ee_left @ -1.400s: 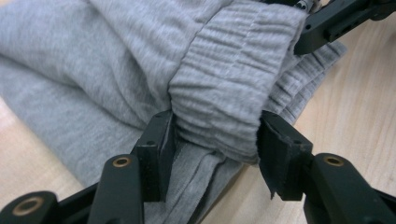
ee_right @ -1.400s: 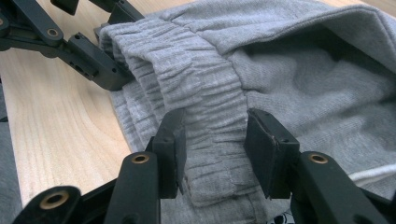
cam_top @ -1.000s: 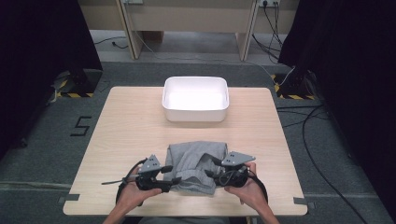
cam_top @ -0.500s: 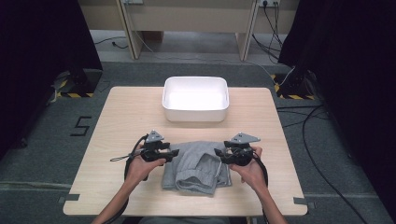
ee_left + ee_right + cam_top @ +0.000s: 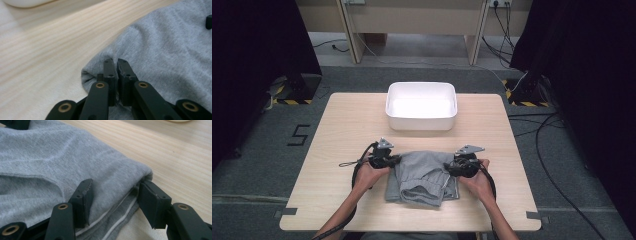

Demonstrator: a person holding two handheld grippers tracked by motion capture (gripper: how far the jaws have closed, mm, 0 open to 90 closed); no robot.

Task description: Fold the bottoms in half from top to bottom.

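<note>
Left gripper [image 5: 117, 72]: jaws pinched on a fold at the grey garment [image 5: 424, 176] edge, clear up close. Right gripper [image 5: 113, 202]: jaws apart, straddling the garment's opposite folded edge. High view adds the white tub [image 5: 421, 105] beyond both grippers.

Even overhead light, dark room edges, soft shadows (close-up foregrounds slightly blurred).

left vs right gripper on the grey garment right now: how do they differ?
The left gripper has its jaws nearly together, pinching a fold at the edge of the grey garment; the right gripper has its jaws wide apart, straddling the folded edge. In the high view the left gripper sits at the garment's far left corner, the right gripper at its far right corner. Both touch the fabric on the table.
</note>
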